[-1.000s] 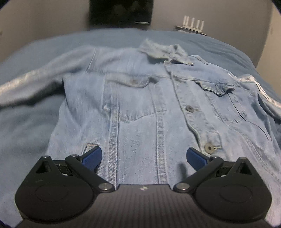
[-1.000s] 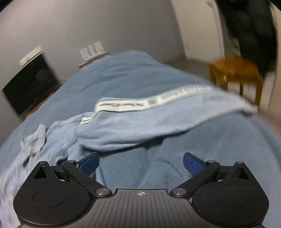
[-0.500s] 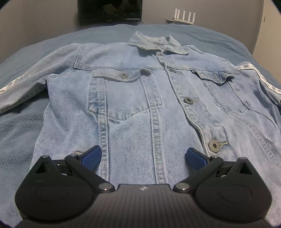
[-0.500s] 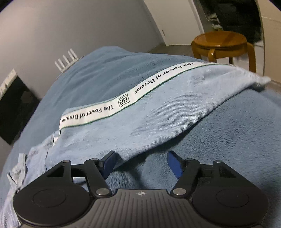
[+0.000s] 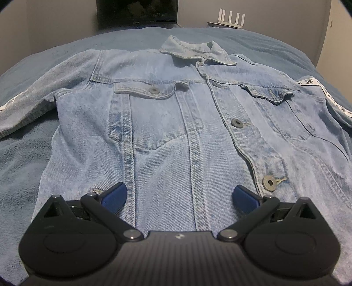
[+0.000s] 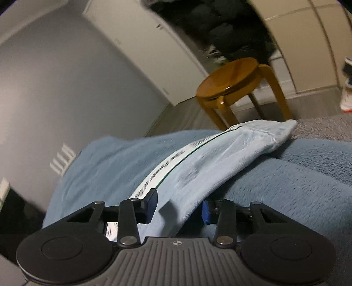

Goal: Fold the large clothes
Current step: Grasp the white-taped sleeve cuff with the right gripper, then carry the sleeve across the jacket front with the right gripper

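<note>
A light-blue denim jacket (image 5: 176, 123) lies buttoned and face up on the blue blanket (image 5: 24, 167), collar at the far end. My left gripper (image 5: 179, 195) is open over the jacket's lower front, its blue pads (image 5: 114, 194) spread wide, nothing between them. In the right wrist view the jacket's sleeve (image 6: 215, 160), with a white lettered tape (image 6: 158, 178) along it, runs out to its cuff near the bed's edge. My right gripper (image 6: 179, 208) straddles this sleeve; its jaws are closing with the fabric bunched between them, and I see no firm pinch.
A wooden stool (image 6: 237, 88) stands on the floor beyond the sleeve's cuff. Dark clothes (image 6: 220, 28) hang by a white wardrobe behind it. A dark screen (image 5: 137, 12) and a white router (image 5: 231, 18) sit past the bed's far end.
My right gripper has rolled, come down onto the sleeve and narrowed from wide open around it. The left wrist view has steadied over the jacket's front.
</note>
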### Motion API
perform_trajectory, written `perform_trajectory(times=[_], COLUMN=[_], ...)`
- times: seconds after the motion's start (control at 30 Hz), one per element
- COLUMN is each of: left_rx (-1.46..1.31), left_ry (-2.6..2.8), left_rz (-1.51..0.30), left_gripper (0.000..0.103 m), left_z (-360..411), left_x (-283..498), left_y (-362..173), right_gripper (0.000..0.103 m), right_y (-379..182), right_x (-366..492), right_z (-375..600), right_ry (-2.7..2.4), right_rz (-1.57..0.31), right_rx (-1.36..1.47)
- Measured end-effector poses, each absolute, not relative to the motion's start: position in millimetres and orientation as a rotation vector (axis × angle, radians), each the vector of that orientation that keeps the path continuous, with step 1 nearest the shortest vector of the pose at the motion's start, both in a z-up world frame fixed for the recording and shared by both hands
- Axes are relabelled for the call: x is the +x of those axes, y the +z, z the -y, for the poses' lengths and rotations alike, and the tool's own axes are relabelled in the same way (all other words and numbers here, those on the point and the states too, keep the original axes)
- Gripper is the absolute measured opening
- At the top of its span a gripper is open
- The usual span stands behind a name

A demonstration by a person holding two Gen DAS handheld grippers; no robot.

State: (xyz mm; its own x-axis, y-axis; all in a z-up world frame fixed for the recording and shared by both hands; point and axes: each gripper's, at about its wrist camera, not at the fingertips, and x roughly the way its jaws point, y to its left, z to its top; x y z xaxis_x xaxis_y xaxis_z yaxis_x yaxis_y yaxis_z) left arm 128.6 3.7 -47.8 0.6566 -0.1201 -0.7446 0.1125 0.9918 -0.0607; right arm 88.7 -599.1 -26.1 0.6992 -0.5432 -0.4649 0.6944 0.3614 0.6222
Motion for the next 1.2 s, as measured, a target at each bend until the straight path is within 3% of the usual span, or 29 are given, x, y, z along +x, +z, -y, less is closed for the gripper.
perform_trajectory(times=[0.3,0.37,0.4,0.6,0.93,1.2], left_rx=[-0.05,-0.04,-0.04,-0.033,-0.133,-0.212], left_ry=[-0.15,-0.149,-0.149,-0.15,-0.115,-0.062], left_rz=[-0.869,-0.87,-0.87,-0.868,-0.788,-0.742], left_gripper=[0.103,0.103,0.103,0.103,0.103,0.103], left_z=[-10.3,-8.9,-9.1,-8.4,-23.3,-54.3], left_x=[134.2,134.1,134.2,135.7,135.1,138.0], left_y=[-56.8,-56.9,-56.8,-54.4,-37.3,-40.7], right_gripper=[0.043,0.035,0.025,0.014,0.011,0.01], right_y=[-31.1,-25.2,-20.9,18.4,95.8,53.5], right_x=[91.1,93.0,95.1,105.5,150.3,211.9], right_z=[621.3,615.5,611.9,578.8,409.6,241.1], right_ry=[-0.827,-0.838,-0.841,-0.738,-0.244,0.051], right_rz=[-0.145,-0.146,-0.144,-0.066,-0.038,-0.283], right_rx=[0.857,0.802,0.773,0.61,0.124,-0.101])
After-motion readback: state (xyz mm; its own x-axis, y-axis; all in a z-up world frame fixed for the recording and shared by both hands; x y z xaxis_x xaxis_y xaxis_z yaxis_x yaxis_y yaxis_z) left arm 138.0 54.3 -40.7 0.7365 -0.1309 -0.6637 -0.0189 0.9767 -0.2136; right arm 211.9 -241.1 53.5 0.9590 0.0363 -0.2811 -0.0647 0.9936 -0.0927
